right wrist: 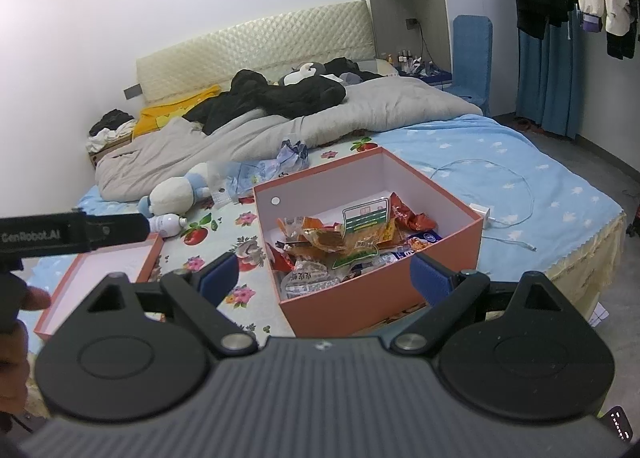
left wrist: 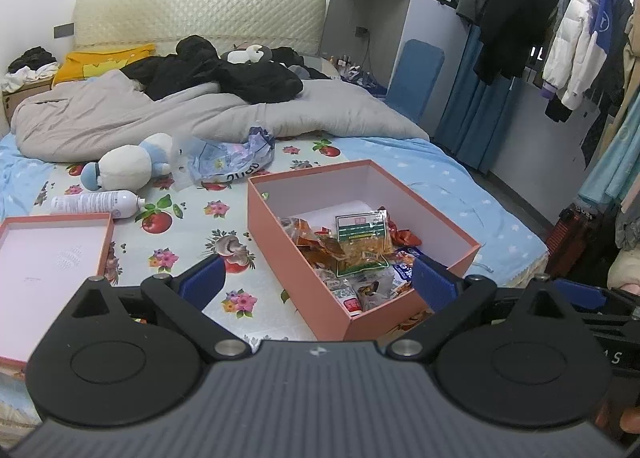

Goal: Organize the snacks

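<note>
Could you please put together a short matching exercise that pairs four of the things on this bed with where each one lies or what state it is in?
Things:
1. pink box
2. box lid
3. white bottle
4. plush toy

Places or states:
A. lying on its side just beyond the lid
B. open, with snack packets heaped inside
C. resting against the edge of the grey duvet
D. turned inside up on the bed, left of the box

Pairs: 1-B, 2-D, 3-A, 4-C
</note>
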The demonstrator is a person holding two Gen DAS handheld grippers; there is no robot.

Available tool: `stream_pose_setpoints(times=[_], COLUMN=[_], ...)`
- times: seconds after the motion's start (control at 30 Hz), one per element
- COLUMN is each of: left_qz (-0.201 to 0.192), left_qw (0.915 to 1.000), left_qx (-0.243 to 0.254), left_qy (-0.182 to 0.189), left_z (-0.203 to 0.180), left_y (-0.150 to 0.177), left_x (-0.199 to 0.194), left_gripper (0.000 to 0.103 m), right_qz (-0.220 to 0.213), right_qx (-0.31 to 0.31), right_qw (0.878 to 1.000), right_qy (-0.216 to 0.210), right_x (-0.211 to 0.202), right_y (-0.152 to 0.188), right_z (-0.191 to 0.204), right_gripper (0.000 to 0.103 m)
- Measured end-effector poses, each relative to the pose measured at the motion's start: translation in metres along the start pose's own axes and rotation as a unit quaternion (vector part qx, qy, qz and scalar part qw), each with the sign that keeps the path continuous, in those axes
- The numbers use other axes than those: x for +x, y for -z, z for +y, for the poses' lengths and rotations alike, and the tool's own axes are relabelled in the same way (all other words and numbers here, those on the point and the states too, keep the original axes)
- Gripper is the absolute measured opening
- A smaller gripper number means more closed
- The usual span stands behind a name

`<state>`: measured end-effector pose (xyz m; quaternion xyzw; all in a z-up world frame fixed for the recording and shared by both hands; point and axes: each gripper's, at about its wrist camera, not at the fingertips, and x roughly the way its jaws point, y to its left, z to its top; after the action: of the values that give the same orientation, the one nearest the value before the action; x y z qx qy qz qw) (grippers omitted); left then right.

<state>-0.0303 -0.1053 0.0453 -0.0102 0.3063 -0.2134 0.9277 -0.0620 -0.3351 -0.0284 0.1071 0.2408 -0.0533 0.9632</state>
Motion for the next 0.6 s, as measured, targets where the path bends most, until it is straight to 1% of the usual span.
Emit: stream_pose_setpoints(times=[0.27, 0.43, 0.6], left_qz=[0.005, 0.008, 0.008], left_qw=[1.0, 0.9999, 0.9999], left_qx=[-0.001, 0.011, 0.008], left_qy=[-0.003, 0.001, 0.004], left_z=[0.0002, -0.0033, -0.004], left_y=[0.0013, 0.002, 0.0029], left_x=[-0.0007, -0.0017, -0.002], left_gripper=[0.101, 0.101, 0.101], right_qz=[0.0, 0.002, 0.002], right_qx=[0.002, 0.004, 0.003], right_qw=[1.0, 1.0, 1.0], right_qy=[0.0, 0.0, 0.001], right_x=[0.0011, 0.0032, 0.004], right_y=[0.0012, 0.0022, 0.0028], right_z=[-0.0007, 0.0001, 0.0002], right_gripper=[0.094, 0.094, 0.094])
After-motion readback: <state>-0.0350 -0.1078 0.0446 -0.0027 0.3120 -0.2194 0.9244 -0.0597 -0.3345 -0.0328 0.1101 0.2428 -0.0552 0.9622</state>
